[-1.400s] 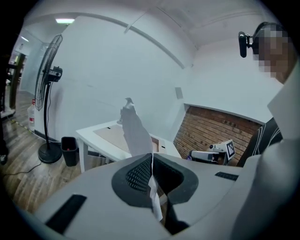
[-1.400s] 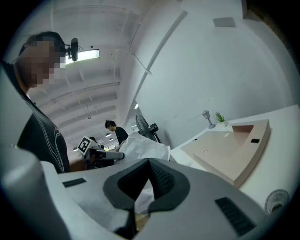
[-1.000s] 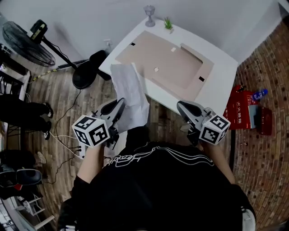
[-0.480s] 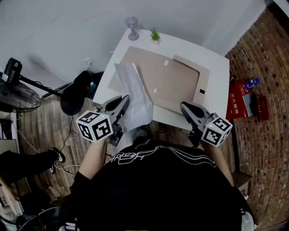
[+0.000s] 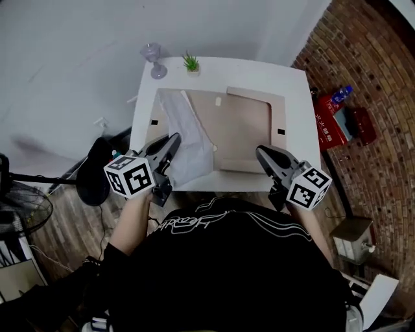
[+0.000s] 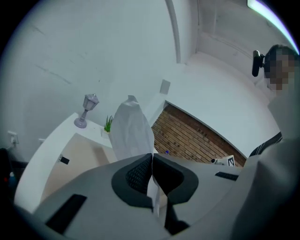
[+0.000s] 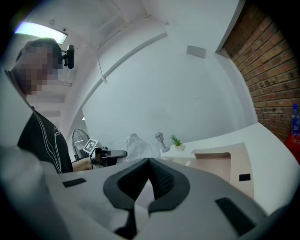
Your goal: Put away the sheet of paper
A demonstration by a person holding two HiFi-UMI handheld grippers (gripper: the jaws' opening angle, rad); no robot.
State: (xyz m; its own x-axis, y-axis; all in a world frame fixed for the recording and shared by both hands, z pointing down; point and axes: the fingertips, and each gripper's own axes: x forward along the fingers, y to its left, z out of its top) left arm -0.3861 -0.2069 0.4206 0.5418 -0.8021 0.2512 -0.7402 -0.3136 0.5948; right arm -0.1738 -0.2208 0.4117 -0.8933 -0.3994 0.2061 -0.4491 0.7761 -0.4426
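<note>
Left gripper [image 5: 174,139] clamped on crumpled white paper sheet [image 5: 189,130] extending toward 12 o'clock; right gripper [image 5: 260,151] closed, empty.

Soft, even indoor light fills the head view. The white table [image 5: 292,97] and the wall [image 5: 78,39] are bright without glare, and a faint shadow smudges the wall at the left. Straight edges bow toward the borders. Both gripper views curve strongly inside dark, rounded corners. In each, a ceiling light [image 6: 272,11] burns out to plain white at the top edge. The sheet of paper [image 6: 131,131] looks grey and slightly soft.
</note>
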